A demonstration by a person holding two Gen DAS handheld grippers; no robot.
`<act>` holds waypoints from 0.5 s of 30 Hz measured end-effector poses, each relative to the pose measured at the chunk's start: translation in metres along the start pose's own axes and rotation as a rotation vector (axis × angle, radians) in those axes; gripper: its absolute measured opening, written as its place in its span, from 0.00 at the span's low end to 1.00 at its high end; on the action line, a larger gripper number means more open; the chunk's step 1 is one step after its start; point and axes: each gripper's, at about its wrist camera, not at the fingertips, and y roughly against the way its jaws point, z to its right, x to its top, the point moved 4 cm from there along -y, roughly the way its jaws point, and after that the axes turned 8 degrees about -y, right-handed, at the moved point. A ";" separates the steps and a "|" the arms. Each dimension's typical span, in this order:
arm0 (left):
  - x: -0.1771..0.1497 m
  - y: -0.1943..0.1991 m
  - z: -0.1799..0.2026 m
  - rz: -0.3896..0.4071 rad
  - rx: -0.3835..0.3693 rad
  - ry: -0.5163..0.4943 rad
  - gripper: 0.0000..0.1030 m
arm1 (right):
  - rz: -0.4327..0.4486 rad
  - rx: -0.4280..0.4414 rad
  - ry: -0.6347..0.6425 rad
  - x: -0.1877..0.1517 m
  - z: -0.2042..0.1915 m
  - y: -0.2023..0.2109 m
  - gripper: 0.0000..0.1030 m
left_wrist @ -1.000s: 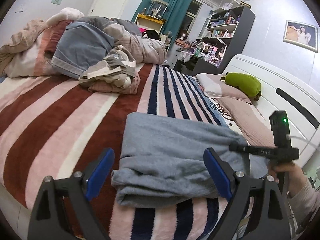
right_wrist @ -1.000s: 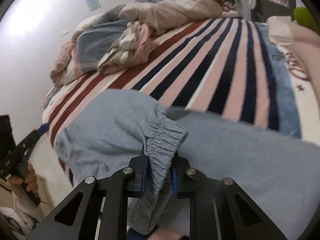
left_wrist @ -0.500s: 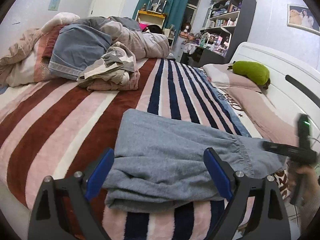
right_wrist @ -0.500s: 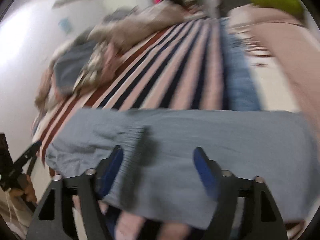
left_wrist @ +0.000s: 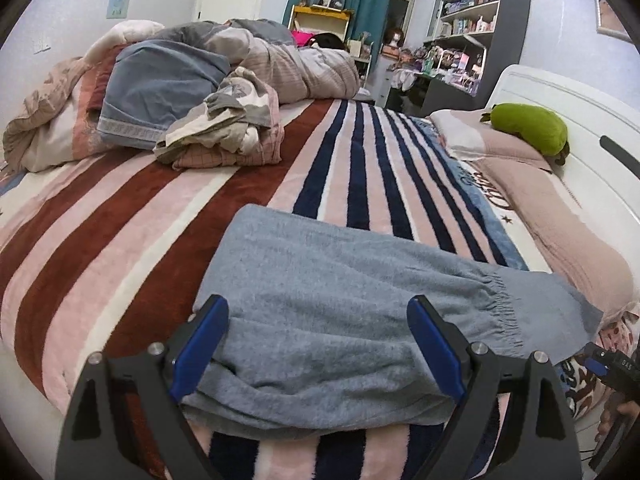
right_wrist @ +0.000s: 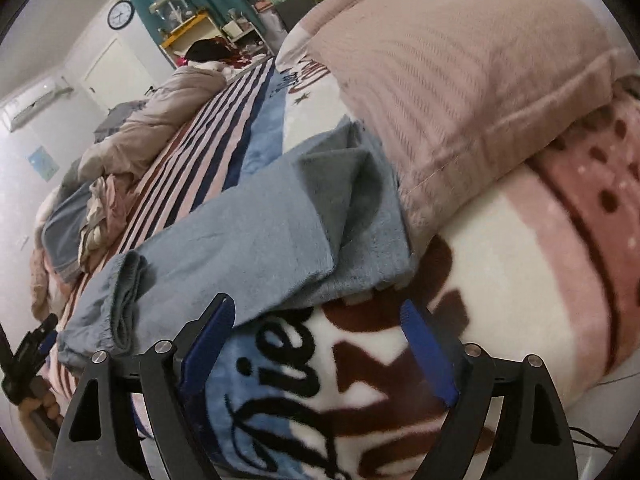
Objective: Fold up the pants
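Observation:
The grey-blue pants [left_wrist: 344,304] lie folded across the striped blanket [left_wrist: 120,232] near the bed's front edge, elastic waistband [left_wrist: 500,304] toward the right. My left gripper [left_wrist: 316,344] is open and empty, its blue pads either side of the folded left end. In the right wrist view the pants [right_wrist: 240,240] stretch from the waistband at lower left to a rumpled end by the pink pillow [right_wrist: 460,92]. My right gripper [right_wrist: 316,344] is open and empty, just short of the pants' near edge over a printed blanket [right_wrist: 360,380].
A heap of bedding and clothes [left_wrist: 192,96] fills the bed's far left. A green plush [left_wrist: 528,122] sits on pillows by the white headboard [left_wrist: 580,112]. Shelves [left_wrist: 472,32] and a teal curtain stand behind. The other gripper's body shows at lower right [left_wrist: 616,368].
My right gripper let go of the waistband, opened, and swung away to the pillow end. The waistband now lies flat on the pants. The left gripper stayed open and edged closer.

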 end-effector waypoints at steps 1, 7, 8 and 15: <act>0.000 -0.002 0.000 -0.005 0.012 -0.002 0.86 | 0.013 0.004 0.011 0.001 -0.002 -0.004 0.81; 0.001 -0.010 -0.005 -0.029 0.067 0.000 0.86 | 0.066 0.064 -0.008 0.014 -0.012 -0.024 0.82; 0.000 -0.011 -0.006 -0.030 0.072 0.002 0.86 | 0.076 0.064 -0.010 0.016 -0.015 -0.026 0.81; -0.001 -0.011 -0.015 -0.027 0.073 0.019 0.86 | 0.098 0.092 0.029 0.024 -0.034 -0.029 0.07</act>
